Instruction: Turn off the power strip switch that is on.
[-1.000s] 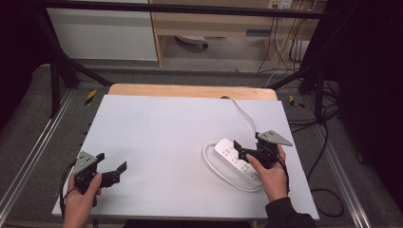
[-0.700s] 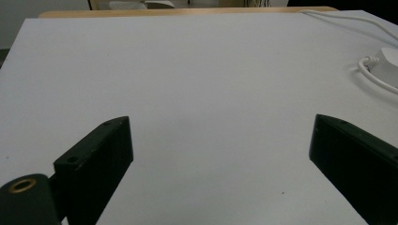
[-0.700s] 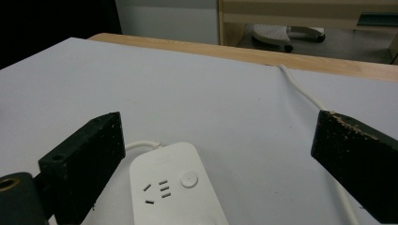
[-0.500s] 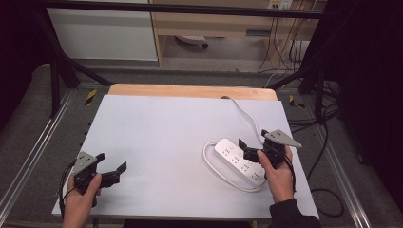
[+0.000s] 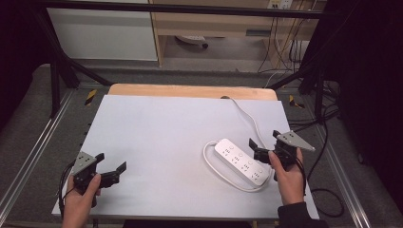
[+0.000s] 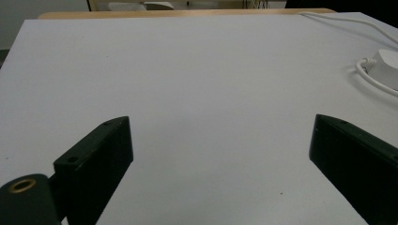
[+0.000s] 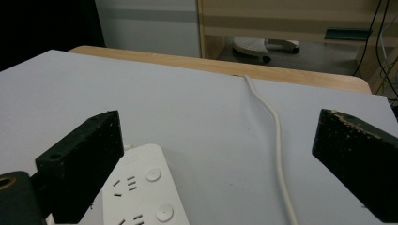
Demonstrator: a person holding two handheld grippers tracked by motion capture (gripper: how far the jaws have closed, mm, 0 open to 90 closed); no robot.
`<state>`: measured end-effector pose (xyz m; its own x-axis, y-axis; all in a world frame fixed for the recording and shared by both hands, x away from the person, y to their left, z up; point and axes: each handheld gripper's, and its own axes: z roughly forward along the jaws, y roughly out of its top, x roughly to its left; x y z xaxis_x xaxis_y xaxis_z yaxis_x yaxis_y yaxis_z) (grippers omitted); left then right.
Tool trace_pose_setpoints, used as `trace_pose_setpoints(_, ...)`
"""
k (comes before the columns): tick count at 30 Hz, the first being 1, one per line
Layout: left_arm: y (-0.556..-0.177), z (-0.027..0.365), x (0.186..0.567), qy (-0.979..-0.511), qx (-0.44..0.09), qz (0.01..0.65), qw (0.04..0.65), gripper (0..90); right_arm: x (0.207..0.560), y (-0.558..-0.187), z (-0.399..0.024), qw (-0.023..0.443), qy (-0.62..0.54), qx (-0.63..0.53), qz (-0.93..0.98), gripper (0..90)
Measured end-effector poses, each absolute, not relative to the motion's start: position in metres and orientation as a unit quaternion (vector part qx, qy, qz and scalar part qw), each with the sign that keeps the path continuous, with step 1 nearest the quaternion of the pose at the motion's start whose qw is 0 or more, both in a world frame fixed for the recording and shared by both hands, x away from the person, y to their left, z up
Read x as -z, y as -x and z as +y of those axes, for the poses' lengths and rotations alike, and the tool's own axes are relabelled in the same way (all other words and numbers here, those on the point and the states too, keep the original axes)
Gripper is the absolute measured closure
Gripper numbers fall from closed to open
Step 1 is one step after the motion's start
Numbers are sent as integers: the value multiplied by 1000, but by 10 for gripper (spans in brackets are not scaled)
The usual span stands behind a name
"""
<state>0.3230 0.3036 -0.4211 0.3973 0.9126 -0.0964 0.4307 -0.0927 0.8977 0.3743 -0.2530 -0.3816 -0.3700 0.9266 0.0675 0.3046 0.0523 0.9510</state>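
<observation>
A white power strip (image 5: 239, 161) lies at the right of the white table (image 5: 166, 133), its cord (image 5: 251, 122) looped around it and running off the back edge. My right gripper (image 5: 264, 141) hovers open just right of the strip's far end, nothing between its jaws. Its own view has the strip (image 7: 141, 192) at lower left, the cord (image 7: 277, 136) running away, and the right gripper (image 7: 218, 129) spread wide. My left gripper (image 5: 112, 164) rests open near the front left corner, empty. The left gripper view shows the left gripper (image 6: 220, 140) over bare table, the strip (image 6: 387, 63) far right.
A strip of wooden tabletop (image 5: 190, 90) shows beyond the white sheet. Metal frame rails (image 5: 33, 156) run along both sides of the table. Cables (image 5: 323, 142) hang off the right side. A shelf unit (image 5: 228, 23) stands behind the table.
My right gripper has drifted to the right, off the power strip toward the table's right edge. The left gripper has stayed put.
</observation>
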Motion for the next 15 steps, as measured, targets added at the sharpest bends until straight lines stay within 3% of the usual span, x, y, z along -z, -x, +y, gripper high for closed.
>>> trace_pose_setpoints(15,-323,304,421,-692,-260,484,468,63,385,-370,-283,333,-496,-492,633,28)
